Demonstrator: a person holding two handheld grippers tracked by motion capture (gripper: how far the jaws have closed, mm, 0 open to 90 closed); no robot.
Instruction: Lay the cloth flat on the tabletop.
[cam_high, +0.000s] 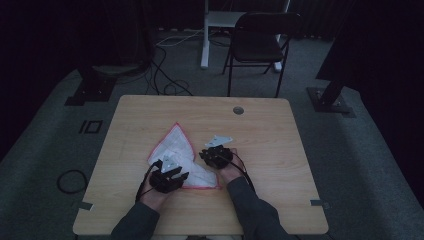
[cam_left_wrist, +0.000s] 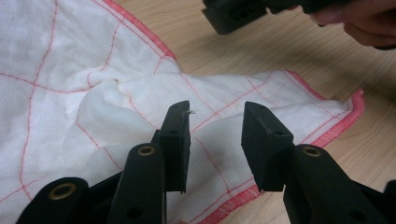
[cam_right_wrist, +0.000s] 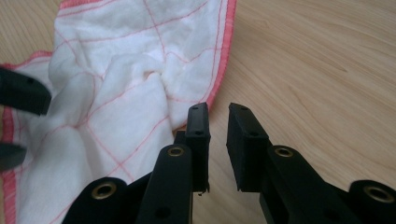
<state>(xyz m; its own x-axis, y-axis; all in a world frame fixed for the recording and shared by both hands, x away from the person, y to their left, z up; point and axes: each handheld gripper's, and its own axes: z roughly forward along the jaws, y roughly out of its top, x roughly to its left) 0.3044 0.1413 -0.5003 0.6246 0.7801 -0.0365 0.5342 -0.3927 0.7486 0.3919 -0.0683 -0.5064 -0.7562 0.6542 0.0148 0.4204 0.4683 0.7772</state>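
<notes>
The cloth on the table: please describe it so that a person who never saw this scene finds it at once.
Look at the light wooden table in the middle of the dark room. Near its front edge, between the left gripper and the right gripper, lies the cloth. It is white and crumpled, with thin red grid lines and a pink stitched border.

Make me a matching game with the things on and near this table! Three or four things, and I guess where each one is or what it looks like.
Things:
1. cloth
2. folding chair
3. left tool
4. right tool

Descriptions:
A. black, on the floor beyond the table
B. jaws open above white fabric
C. white with a pink hem, crumpled
D. jaws apart over bare wood

Pairs: 1-C, 2-A, 3-B, 4-D
</notes>
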